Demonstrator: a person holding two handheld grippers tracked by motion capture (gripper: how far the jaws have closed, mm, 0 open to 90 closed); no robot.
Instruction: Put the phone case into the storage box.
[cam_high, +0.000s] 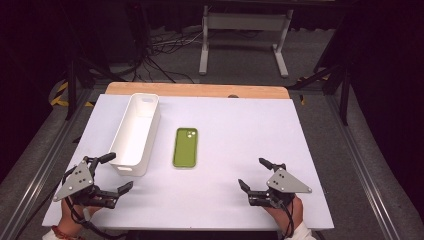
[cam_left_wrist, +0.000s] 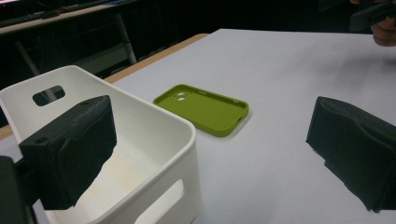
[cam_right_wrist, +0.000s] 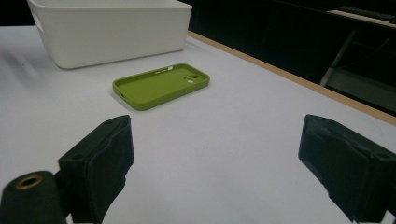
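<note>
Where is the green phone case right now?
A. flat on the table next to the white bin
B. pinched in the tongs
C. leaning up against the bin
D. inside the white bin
A: the green phone case lies flat on the white table, beside the white bin and apart from it, with no tongs touching it.

Bare table (cam_high: 240, 135) across centre and right of frame lies open; white bin (cam_high: 136, 134) walls off left-centre, green phone case (cam_high: 185, 147) just beside it.
</note>
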